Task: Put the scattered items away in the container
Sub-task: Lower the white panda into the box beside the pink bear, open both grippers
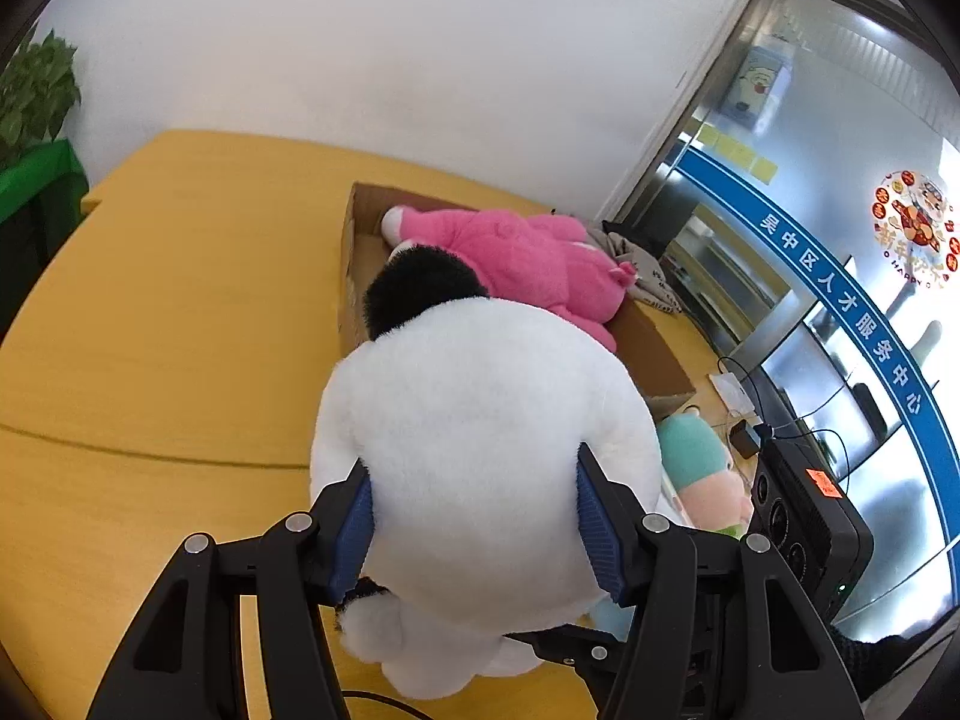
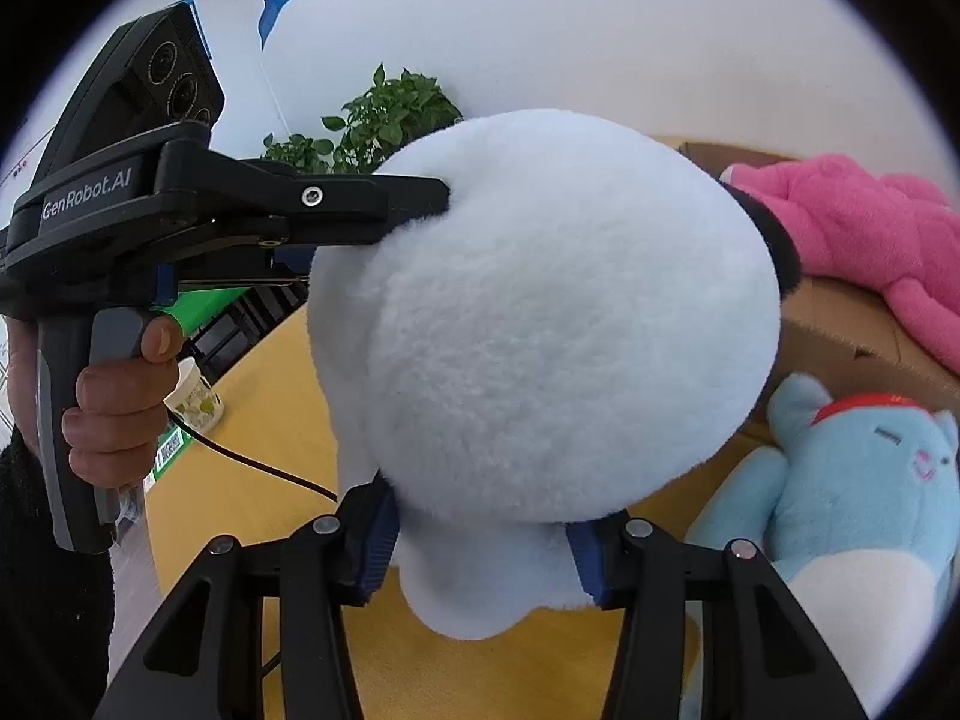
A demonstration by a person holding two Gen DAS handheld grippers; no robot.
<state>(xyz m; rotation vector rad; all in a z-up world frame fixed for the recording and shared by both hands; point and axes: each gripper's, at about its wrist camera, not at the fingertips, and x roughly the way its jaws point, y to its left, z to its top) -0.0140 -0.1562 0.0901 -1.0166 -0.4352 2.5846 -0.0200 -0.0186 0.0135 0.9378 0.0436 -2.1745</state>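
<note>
Two tongs grip one big white plush toy (image 1: pixel 480 450) at once. The left tongs (image 1: pixel 474 522) press their blue pads into its round body from both sides, and the toy hangs clear of the yellow worktop (image 1: pixel 156 300). The right tongs (image 2: pixel 480 546) are clamped on the narrower part beneath the toy's round body, at 6 o'clock in the right wrist view. In that same view a hand (image 2: pixel 114 402) holds the left tool's grip at 9 o'clock.

At 12 o'clock from the white toy in the left wrist view sits an open cardboard box (image 1: pixel 354 276). A pink plush toy (image 1: pixel 522 258) lies inside it, stretched along its length, with its end spilling over the box's near rim.

At 4 o'clock in the right wrist view a light blue plush toy (image 2: pixel 840 480) lies on the worktop, just outside the box wall.
</note>
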